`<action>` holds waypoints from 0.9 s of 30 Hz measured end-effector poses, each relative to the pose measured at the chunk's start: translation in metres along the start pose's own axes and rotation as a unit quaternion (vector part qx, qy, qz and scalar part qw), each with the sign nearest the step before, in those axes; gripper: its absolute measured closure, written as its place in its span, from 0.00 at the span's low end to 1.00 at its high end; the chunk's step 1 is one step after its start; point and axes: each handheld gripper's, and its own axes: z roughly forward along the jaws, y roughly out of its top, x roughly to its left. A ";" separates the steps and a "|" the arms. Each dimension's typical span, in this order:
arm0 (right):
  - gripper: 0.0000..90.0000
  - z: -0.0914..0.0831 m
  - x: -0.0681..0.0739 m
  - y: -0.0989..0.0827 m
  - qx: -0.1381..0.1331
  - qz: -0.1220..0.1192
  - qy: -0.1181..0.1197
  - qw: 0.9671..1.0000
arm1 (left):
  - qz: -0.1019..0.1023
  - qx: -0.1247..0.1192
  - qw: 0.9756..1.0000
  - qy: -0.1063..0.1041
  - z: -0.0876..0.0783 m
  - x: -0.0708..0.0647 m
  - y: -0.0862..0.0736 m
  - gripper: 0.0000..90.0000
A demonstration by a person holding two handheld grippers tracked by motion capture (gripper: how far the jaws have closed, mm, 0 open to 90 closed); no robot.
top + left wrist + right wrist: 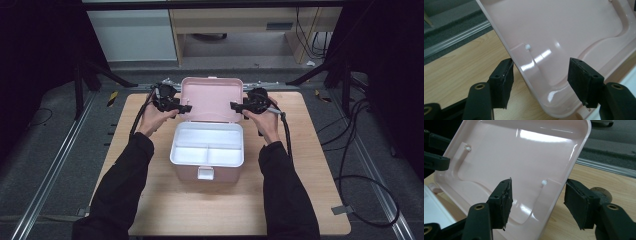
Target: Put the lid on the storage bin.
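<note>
A pink plastic box (190, 172) stands open in the middle of the wooden table, with a white divided tray (207, 145) inside. Its lid (211, 97) stands upright at the back. My left gripper (186, 107) is at the lid's left edge and my right gripper (235, 106) is at its right edge. In the left gripper view the lid (564, 30) has its rim between the jaws of the left gripper (540, 77), one pad outside against the rim, the other apart from the inner face. The right gripper (537, 201) straddles the lid (519, 152) near a white peg (544, 182), its pads not pressing.
The wooden table (165, 200) has bare room in front of the box and on both sides. A white latch (205, 173) sticks out at the box's front. Black cables (350, 150) lie on the floor to the right; metal rails (55, 165) run beside the table.
</note>
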 end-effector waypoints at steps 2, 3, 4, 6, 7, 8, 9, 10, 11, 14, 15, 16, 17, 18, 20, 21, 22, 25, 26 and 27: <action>0.44 -0.008 0.003 0.003 -0.005 -0.006 -0.001 1.000 | 0.006 -0.004 1.000 -0.003 -0.006 -0.003 0.001 0.43; 0.44 -0.011 0.003 0.004 -0.009 -0.009 -0.001 1.000 | 0.011 -0.006 1.000 -0.003 -0.010 -0.006 0.002 0.44; 0.44 -0.016 0.005 0.005 -0.015 -0.012 -0.002 1.000 | 0.014 -0.007 1.000 -0.003 -0.012 -0.007 0.002 0.44; 0.45 -0.023 0.007 0.009 -0.024 -0.013 -0.004 1.000 | 0.022 -0.009 1.000 -0.001 -0.017 -0.012 0.004 0.45; 0.45 -0.027 0.008 0.011 -0.023 -0.021 -0.007 0.999 | 0.026 -0.009 1.000 0.002 -0.019 -0.014 0.004 0.45; 0.45 -0.030 0.010 0.013 -0.023 -0.026 -0.009 0.999 | 0.029 -0.009 1.000 0.004 -0.021 -0.015 0.005 0.46; 0.45 -0.033 0.012 0.014 -0.024 -0.029 -0.011 0.999 | 0.030 -0.010 0.999 0.006 -0.023 -0.016 0.005 0.46; 0.45 -0.036 0.014 0.016 -0.026 -0.034 -0.011 0.999 | 0.032 -0.010 0.999 0.006 -0.026 -0.017 0.005 0.47; 0.45 -0.038 0.016 0.017 -0.026 -0.035 -0.012 0.999 | 0.030 -0.016 0.999 0.007 -0.030 -0.018 0.003 0.48; 0.46 -0.045 0.022 0.016 -0.037 -0.046 -0.010 0.998 | 0.025 -0.031 0.999 0.002 -0.039 -0.018 -0.004 0.53; 0.46 -0.047 0.024 0.016 -0.039 -0.048 -0.008 0.998 | 0.025 -0.038 0.999 0.000 -0.043 -0.018 -0.007 0.54; 0.46 -0.049 0.028 0.016 -0.039 -0.054 -0.009 0.998 | 0.022 -0.043 0.999 -0.004 -0.046 -0.019 -0.010 0.55; 0.46 -0.052 0.031 0.015 -0.038 -0.061 -0.011 0.997 | 0.025 -0.045 0.999 -0.006 -0.049 -0.020 -0.013 0.56; 0.46 -0.054 0.033 0.014 -0.038 -0.065 -0.011 0.997 | 0.027 -0.046 0.999 -0.006 -0.051 -0.021 -0.014 0.56; 0.46 -0.058 0.038 0.012 -0.038 -0.069 -0.009 0.997 | 0.035 -0.046 0.998 -0.006 -0.056 -0.024 -0.018 0.56; 0.46 -0.060 0.040 0.010 -0.035 -0.074 -0.009 0.997 | 0.038 -0.047 0.998 -0.007 -0.058 -0.026 -0.020 0.56; 0.46 -0.061 0.042 0.009 -0.032 -0.078 -0.010 0.996 | 0.039 -0.047 0.998 -0.007 -0.060 -0.027 -0.022 0.56; 0.47 -0.067 0.047 0.006 -0.033 -0.084 -0.011 0.996 | 0.045 -0.046 0.998 -0.004 -0.063 -0.032 -0.024 0.56; 0.47 -0.068 0.048 0.005 -0.033 -0.087 -0.012 0.996 | 0.048 -0.045 0.998 -0.002 -0.065 -0.034 -0.024 0.56; 0.47 -0.070 0.049 0.004 -0.035 -0.088 -0.013 0.995 | 0.051 -0.044 0.998 0.000 -0.066 -0.035 -0.024 0.56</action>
